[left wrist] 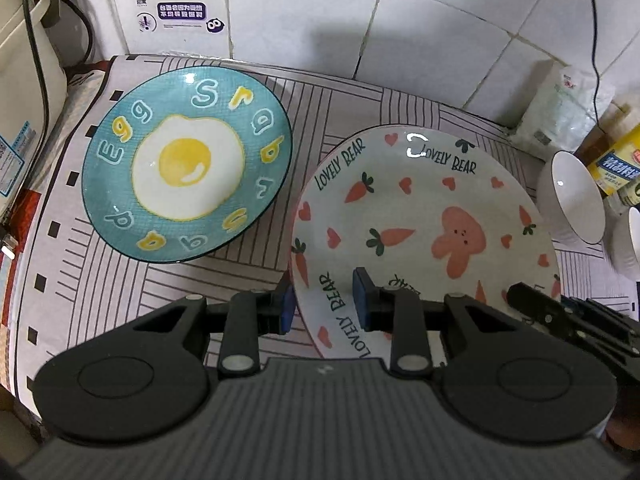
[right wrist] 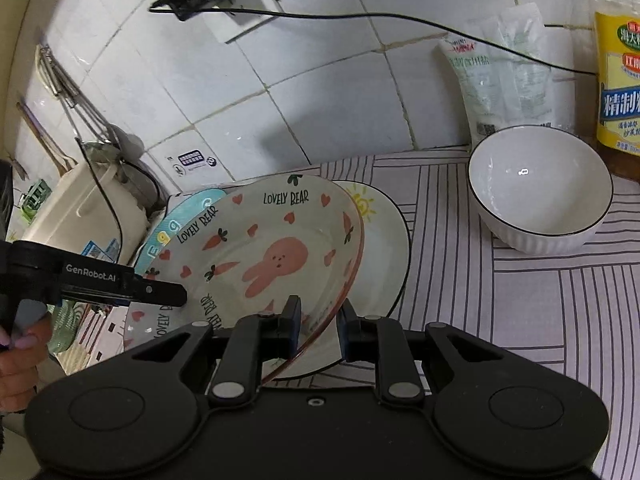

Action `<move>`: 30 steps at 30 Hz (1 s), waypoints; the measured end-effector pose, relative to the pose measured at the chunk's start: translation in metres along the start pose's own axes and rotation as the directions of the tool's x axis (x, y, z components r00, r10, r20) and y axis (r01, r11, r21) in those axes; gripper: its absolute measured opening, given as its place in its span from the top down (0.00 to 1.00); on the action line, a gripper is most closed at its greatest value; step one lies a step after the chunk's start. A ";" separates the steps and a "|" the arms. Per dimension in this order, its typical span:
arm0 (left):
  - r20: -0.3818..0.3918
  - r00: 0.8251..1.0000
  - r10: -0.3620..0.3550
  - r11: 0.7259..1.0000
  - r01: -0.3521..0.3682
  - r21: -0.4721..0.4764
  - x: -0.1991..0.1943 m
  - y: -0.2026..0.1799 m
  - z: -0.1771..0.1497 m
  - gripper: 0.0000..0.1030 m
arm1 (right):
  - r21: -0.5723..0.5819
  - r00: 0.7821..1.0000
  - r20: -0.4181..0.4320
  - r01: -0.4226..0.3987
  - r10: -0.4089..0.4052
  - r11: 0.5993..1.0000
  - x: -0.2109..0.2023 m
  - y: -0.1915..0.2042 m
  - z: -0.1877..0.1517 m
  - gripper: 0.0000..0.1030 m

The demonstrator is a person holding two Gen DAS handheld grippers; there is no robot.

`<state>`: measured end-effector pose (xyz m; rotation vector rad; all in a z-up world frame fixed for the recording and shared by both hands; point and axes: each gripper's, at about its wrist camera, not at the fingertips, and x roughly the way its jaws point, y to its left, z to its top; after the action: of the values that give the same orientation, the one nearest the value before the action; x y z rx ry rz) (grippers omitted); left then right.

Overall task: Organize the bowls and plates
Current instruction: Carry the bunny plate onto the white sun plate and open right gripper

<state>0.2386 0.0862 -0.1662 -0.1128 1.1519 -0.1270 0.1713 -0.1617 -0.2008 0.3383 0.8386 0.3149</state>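
Note:
The white "Lovely Bear" plate (left wrist: 424, 216) with a pink rabbit and carrots is tilted up over a white sun plate (right wrist: 384, 236). My left gripper (left wrist: 324, 304) straddles its near left rim with the jaws apart, not pinching. My right gripper (right wrist: 318, 330) straddles its right rim (right wrist: 352, 276) with a gap showing, and it appears in the left wrist view (left wrist: 532, 304). A teal "Egg" plate (left wrist: 188, 164) lies flat to the left. A white ribbed bowl (right wrist: 540, 204) stands to the right.
The striped cloth (left wrist: 328, 108) covers the counter against a tiled wall (left wrist: 400, 20). A cream appliance (right wrist: 92, 208) with cords stands at the left. A plastic bag (right wrist: 500, 88) and a yellow-labelled bottle (right wrist: 620, 92) stand at the back right. A second white bowl (left wrist: 632, 240) is at the right edge.

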 end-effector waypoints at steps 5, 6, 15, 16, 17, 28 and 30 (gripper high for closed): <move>-0.018 1.000 -0.001 1.000 0.001 0.001 0.011 -0.002 0.005 0.73 | 0.001 1.000 -0.012 0.014 -0.014 1.000 0.006 -0.006 0.001 0.77; -0.021 1.000 -0.001 1.000 0.001 0.002 0.012 -0.003 0.006 0.73 | 0.002 1.000 -0.015 0.016 -0.016 1.000 0.007 -0.007 0.002 0.77; -0.055 0.998 0.009 1.000 -0.009 0.002 0.020 -0.002 0.012 0.72 | -0.031 0.998 -0.034 0.053 -0.054 0.998 0.013 -0.005 0.004 0.76; -0.059 0.998 0.008 1.000 -0.008 0.001 0.021 -0.001 0.013 0.72 | -0.037 0.998 -0.035 0.059 -0.060 0.998 0.013 -0.003 0.004 0.75; -0.063 0.998 0.007 1.000 -0.007 -0.001 0.021 -0.001 0.013 0.72 | -0.043 0.997 -0.037 0.064 -0.065 0.997 0.013 -0.002 0.004 0.75; -0.119 0.992 0.035 0.999 -0.031 0.033 0.031 -0.003 0.012 0.72 | -0.195 0.992 -0.052 0.102 -0.115 0.975 0.019 0.011 0.021 0.74; -0.125 0.992 0.036 0.999 -0.033 0.028 0.033 -0.002 0.012 0.73 | -0.219 0.991 -0.049 0.113 -0.126 0.969 0.020 0.013 0.023 0.74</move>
<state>0.2626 0.0792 -0.1907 -0.0627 1.2766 -0.1200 0.2001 -0.1453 -0.1946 0.0745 0.8735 0.3021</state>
